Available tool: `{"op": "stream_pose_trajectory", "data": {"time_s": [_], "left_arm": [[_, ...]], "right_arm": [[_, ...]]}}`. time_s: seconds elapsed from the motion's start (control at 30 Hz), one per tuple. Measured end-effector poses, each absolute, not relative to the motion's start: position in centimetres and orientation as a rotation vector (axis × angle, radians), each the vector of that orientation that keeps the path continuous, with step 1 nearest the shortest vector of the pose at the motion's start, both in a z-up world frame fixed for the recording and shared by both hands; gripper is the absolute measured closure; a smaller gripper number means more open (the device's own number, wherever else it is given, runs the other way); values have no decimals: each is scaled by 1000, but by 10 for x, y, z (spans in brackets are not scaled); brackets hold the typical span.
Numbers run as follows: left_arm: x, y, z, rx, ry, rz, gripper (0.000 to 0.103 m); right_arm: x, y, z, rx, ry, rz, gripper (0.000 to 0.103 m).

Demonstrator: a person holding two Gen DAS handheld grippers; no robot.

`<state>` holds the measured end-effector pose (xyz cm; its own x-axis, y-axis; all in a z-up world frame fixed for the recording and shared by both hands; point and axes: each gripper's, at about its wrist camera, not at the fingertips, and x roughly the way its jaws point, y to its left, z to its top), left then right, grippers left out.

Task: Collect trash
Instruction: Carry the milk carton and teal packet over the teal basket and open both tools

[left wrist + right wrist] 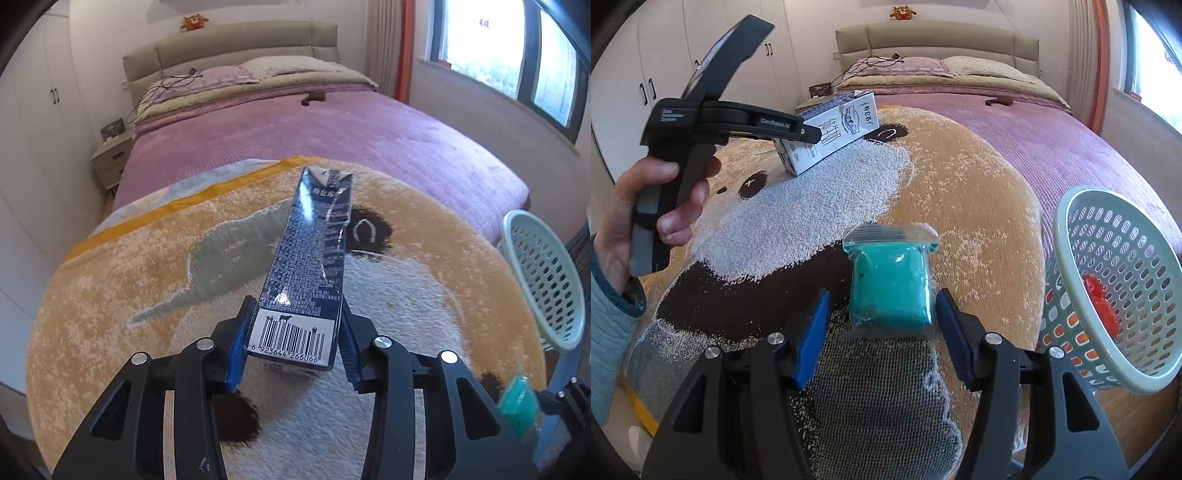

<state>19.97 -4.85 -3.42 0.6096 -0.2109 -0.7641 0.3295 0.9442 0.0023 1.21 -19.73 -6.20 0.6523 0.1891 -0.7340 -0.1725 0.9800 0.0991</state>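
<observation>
Left wrist view: a barcode numbered 6 923644 266066 is read on the white end panel of the dark blue carton [306, 269], with small white print running up its glossy side, too fine to be made out. The carton is pinched between the blue pads [236, 350] of the left gripper [293, 349], its barcode end seated between them and its folded top pointing away over the plush blanket [110, 280]. From the right wrist view, the same carton's white face is seen with drawn bottles and some script that cannot be read, and "GenRobot.AI" is printed on the left gripper's black body, which is gripped by a bare hand [646, 214].

The right gripper [882, 332] is held spread. A teal packet in a clear zip bag [892, 284] lies on the blanket between its blue fingers [812, 339]; the right finger is at the packet's edge, while a gap is left on the other side. A pale green perforated basket [1067, 229] is seen tilted just right of the gripper, with something red [1099, 306] inside it.
</observation>
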Motion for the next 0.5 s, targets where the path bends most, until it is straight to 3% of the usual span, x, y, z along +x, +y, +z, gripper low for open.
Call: {"op": "stream_pose_trajectory", "data": {"time_s": [0.03,0.1,0.17,0.5], "left_arm": [[196,-48,-33,125,858,-325,65],[192,-48,-31,90,852,-343,65],[187,-49,-28,55,843,-364,66],[162,-69,3,17,766,-456,66]], "right_arm": [[11,-197,-62,26,833,203,48],[10,-196,-62,26,831,201,62],[8,-196,-62,22,827,199,67],[4,-216,-44,88,776,175,68]]}}
